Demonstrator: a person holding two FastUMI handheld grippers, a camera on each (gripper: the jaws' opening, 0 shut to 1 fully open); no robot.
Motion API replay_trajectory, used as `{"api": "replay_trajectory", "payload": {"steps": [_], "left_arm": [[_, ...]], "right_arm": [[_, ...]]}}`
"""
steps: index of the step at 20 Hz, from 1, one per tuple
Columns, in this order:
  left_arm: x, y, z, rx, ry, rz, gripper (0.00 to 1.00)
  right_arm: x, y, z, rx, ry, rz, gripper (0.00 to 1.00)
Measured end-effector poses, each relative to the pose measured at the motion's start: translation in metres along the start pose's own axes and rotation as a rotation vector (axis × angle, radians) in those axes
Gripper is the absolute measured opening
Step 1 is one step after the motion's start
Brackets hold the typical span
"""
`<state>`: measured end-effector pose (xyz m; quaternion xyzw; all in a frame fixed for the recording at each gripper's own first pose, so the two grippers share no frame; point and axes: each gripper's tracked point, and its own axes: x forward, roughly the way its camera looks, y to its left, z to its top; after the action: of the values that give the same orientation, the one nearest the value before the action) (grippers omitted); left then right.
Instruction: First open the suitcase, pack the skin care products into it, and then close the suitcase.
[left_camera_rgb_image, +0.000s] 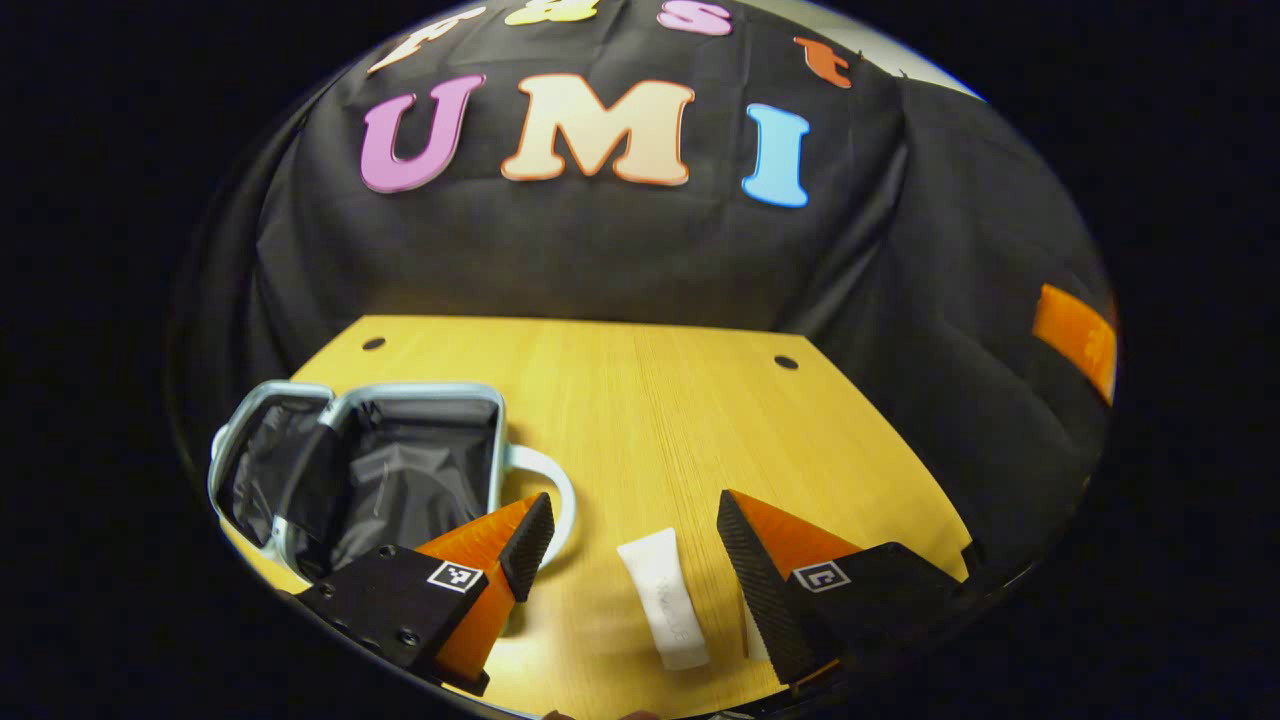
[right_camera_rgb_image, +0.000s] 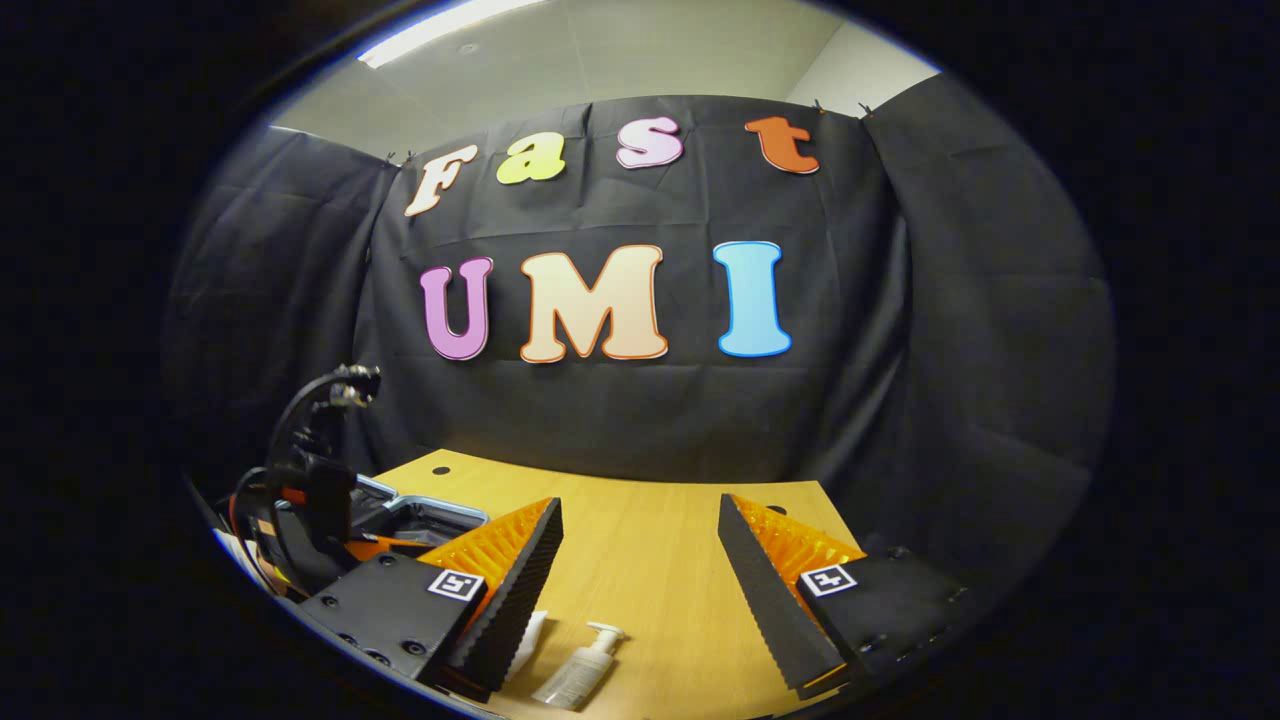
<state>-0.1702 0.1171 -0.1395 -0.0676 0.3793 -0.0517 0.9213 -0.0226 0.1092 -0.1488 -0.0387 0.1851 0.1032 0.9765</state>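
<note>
Left gripper view low over table (left_camera_rgb_image: 650, 400), right gripper view higher, both facing wall (shared table).

open suitcase (left_camera_rgb_image: 360, 470) at table's (left_camera_rgb_image: 680, 400) left, tube (left_camera_rgb_image: 665, 598) and pump bottle (right_camera_rgb_image: 580, 668) near front, bare wood beyond

The left gripper (left_camera_rgb_image: 633, 560) is wearing black bodies with screws and square black-and-white markers. The right gripper (right_camera_rgb_image: 640, 570) is showing ridged finger faces (sawtooth-like).
</note>
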Motion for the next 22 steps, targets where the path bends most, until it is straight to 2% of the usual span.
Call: {"api": "replay_trajectory", "payload": {"steps": [6,14,15,17,19,20,21,22], "left_arm": [[0.032,-0.001,-0.067,-0.008,0.183,0.017,0.96],[0.054,0.003,-0.119,-0.05,0.285,0.089,0.96],[0.054,0.006,-0.114,-0.025,0.256,0.1,0.96],[0.055,0.006,-0.116,0.011,0.243,0.114,0.91],[0.057,0.012,-0.118,0.06,0.243,0.149,0.73],[0.061,0.009,-0.117,0.057,0.236,0.147,0.55],[0.057,0.009,-0.118,0.044,0.254,0.15,0.5],[0.059,0.009,-0.116,0.04,0.249,0.148,0.5]], "right_arm": [[-0.011,-0.026,-0.014,-0.021,0.034,-0.05,0.99],[-0.014,-0.05,-0.025,-0.034,0.063,-0.079,0.99],[-0.014,-0.051,-0.028,-0.037,0.066,-0.08,0.99],[-0.014,-0.054,-0.029,-0.035,0.07,-0.079,0.97],[-0.011,-0.057,-0.032,-0.029,0.074,-0.082,0.99],[-0.009,-0.057,-0.032,-0.026,0.076,-0.081,0.97],[-0.009,-0.056,-0.033,-0.023,0.076,-0.08,0.97],[-0.008,-0.056,-0.034,-0.022,0.075,-0.078,0.97]]}}
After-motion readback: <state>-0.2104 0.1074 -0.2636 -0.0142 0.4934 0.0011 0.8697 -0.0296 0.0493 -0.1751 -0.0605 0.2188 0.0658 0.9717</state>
